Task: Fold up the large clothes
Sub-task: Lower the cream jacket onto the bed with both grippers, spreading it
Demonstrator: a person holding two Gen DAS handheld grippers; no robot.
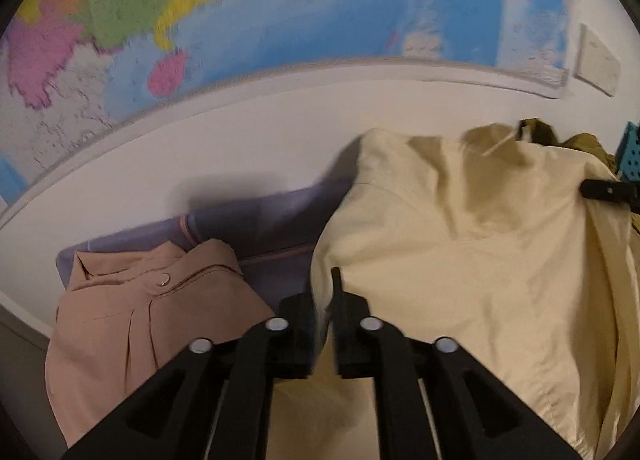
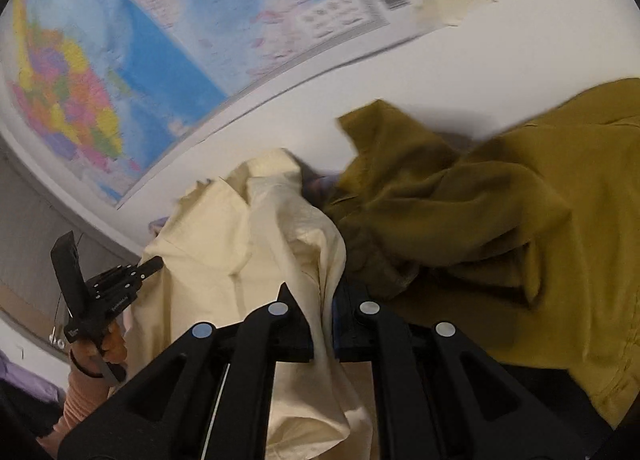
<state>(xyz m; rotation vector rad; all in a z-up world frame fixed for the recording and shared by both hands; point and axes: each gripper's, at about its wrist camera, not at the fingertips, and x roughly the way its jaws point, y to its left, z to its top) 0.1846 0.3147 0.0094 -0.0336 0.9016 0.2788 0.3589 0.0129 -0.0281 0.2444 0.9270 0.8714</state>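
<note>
Fabric fills the nearest part of both wrist views: a cream shirt (image 1: pixel 460 280), the large garment being folded, runs down between the fingers of each tool. In the left wrist view the left gripper (image 1: pixel 325 324) has a fold of that cream cloth in its narrow gap, and the jaws look nipped on it, though motion blur keeps me from saying how firmly. In the right wrist view the right gripper (image 2: pixel 324 320) likewise has a ridge of the cream shirt (image 2: pixel 240 244) pinched in its narrow slot, the cloth spilling out below the fingers. Just left of the cream shirt lies a folded tan shirt (image 1: pixel 132 324), collar and button up, resting on a lilac sheet (image 1: pixel 276 219) that shows between the two garments. Just right of the cream shirt, and touching it, is a crumpled mustard garment (image 2: pixel 500 227) in a loose heap. Beyond the cream shirt a white wall rises, and above it hangs a coloured map (image 1: pixel 280 11), taped at one corner. A hand (image 2: pixel 108 344) holding the left tool shows to the left of the cream shirt in the right wrist view. The risk, as I judge it, is that both grips are slight and on single ridges of thin cloth: a quick pull could slip a hem free and let the shirt sag unevenly. The mustard heap lies so close that it could be dragged along, and a swing leftward could ruffle the tan shirt.
</note>
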